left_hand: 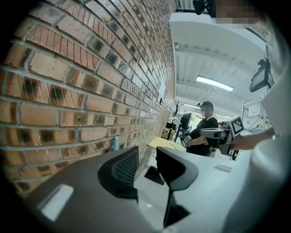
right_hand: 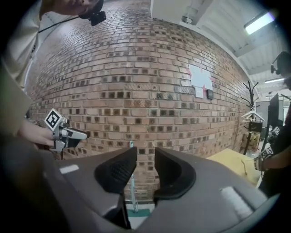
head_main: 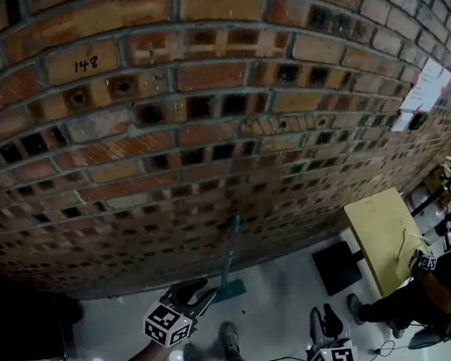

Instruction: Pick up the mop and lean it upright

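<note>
Mop: The mop (head_main: 230, 256) stands upright against the brick wall (head_main: 194, 95). Its thin handle leans on the bricks and its teal head sits on the pale floor (head_main: 279, 295) at the wall's foot.
Left tool: I hold the left tool (head_main: 198, 296) close to the wall, just beside the mop's handle. In its own view the jaws of the left tool (left_hand: 146, 157) stand apart with nothing between them, and the handle's tip (left_hand: 115, 143) shows against the bricks off to one side.
Right tool: My right tool (head_main: 324, 321) hangs farther back from the wall and faces it. Its jaws (right_hand: 145, 157) are a narrow gap apart and grip nothing. Through that gap I see the mop's handle (right_hand: 132, 193) away at the wall.
Worktop: A yellow worktop (head_main: 381, 239) juts out from the wall, well along it from the mop.
Dark mat: A dark mat (head_main: 336, 266) lies on the floor near the wall's foot, between the mop and the worktop.
Second person: A second person (head_main: 450, 292) in dark clothes is at the worktop's end away from the wall.
Paper: White sheets of paper (head_main: 426, 90) hang on the wall above the worktop.
</note>
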Demonstrator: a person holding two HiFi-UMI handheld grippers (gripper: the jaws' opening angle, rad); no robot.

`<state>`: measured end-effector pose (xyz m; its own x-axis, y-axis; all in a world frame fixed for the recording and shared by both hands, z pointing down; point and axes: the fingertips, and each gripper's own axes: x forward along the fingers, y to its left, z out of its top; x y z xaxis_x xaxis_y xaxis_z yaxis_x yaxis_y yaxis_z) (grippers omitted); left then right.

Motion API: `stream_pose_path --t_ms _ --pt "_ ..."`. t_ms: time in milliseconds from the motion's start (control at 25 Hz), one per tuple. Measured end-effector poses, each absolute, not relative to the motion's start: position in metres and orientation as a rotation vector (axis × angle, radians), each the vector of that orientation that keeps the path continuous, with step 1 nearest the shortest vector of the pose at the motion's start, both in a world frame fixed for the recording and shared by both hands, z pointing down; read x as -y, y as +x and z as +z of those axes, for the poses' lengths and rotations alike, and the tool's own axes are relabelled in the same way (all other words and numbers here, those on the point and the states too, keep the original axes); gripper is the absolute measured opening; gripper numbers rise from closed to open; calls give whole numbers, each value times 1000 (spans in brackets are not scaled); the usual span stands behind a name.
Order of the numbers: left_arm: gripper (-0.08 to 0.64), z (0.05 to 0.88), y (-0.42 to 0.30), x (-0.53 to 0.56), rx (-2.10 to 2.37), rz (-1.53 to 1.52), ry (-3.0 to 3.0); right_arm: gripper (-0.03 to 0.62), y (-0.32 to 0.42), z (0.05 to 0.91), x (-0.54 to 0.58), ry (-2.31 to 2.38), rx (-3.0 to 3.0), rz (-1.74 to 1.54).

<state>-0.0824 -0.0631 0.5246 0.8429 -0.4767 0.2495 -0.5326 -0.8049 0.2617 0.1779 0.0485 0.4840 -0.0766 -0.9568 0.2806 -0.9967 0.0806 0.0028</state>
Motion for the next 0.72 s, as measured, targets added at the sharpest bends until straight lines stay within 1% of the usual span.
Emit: stream_pose_path --t_ms 200,440,720 --pt "143 544 -88 49 724 273 2692 115 164 493 -73 1969 2114 298" --pt "143 541 -88 31 750 306 2709 107 160 497 -79 1968 2172 303" --pt "143 524 -63 25 885 313 2681 104 185 482 -70 1868 2311 265"
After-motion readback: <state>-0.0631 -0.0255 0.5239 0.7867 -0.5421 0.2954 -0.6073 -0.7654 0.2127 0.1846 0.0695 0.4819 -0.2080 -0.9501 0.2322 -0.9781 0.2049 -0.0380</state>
